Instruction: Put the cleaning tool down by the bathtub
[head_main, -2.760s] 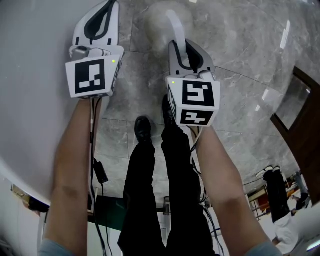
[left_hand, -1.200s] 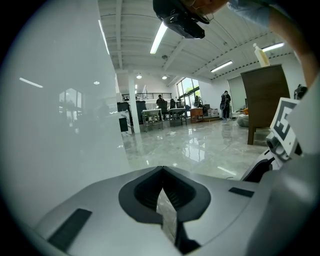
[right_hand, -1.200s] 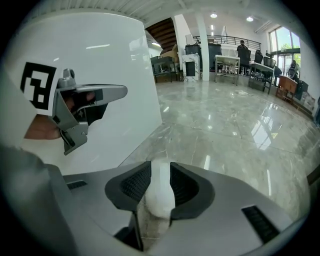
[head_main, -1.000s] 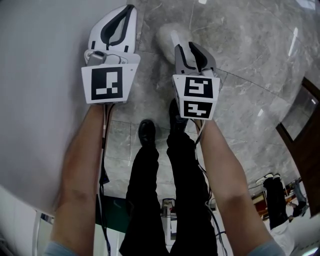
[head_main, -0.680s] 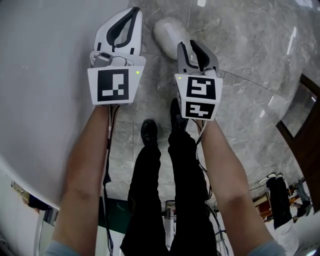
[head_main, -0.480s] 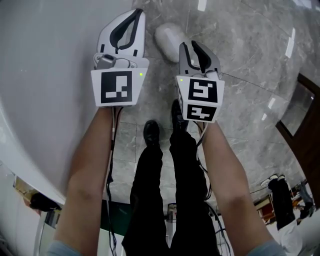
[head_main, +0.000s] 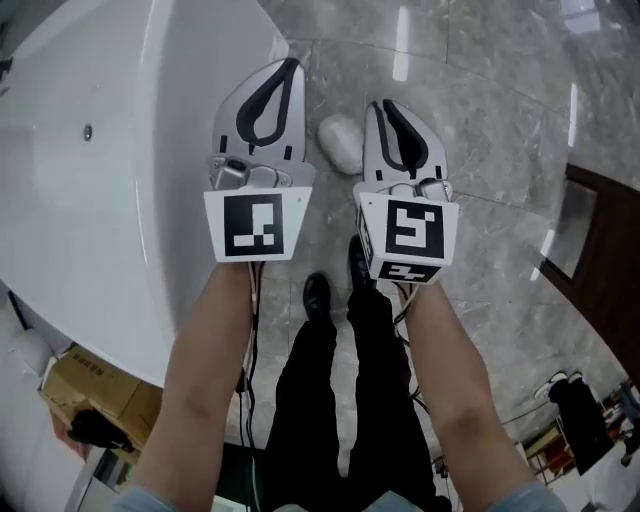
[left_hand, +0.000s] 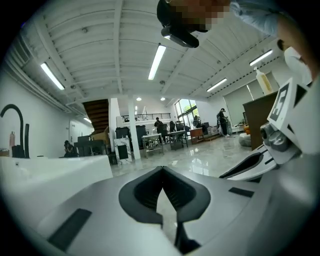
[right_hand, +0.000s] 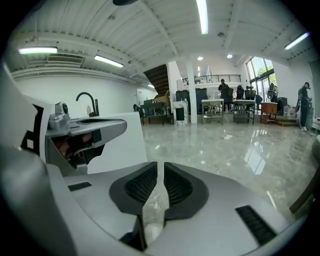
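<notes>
The cleaning tool (head_main: 340, 140), a white rounded thing, lies on the grey marble floor just right of the white bathtub (head_main: 120, 150). No gripper touches it. My right gripper (head_main: 386, 106) hovers beside and above it. Its jaws are closing, with a narrow gap left and nothing between them, as the right gripper view (right_hand: 160, 172) shows. My left gripper (head_main: 290, 66) is over the tub's edge, its jaws touching and empty, with the tips meeting in the left gripper view (left_hand: 161, 171).
A black faucet (right_hand: 89, 104) stands on the tub rim. Legs in black trousers and shoes (head_main: 318, 295) stand below the grippers. A cardboard box (head_main: 85, 385) sits at lower left, a dark wooden door (head_main: 600, 250) at right. Desks and people (right_hand: 235, 107) are far off.
The right gripper has let go of the cleaning tool and drawn back, leaving it on the floor; its jaws have since narrowed. Both grippers rose and more of the tub came into view.
</notes>
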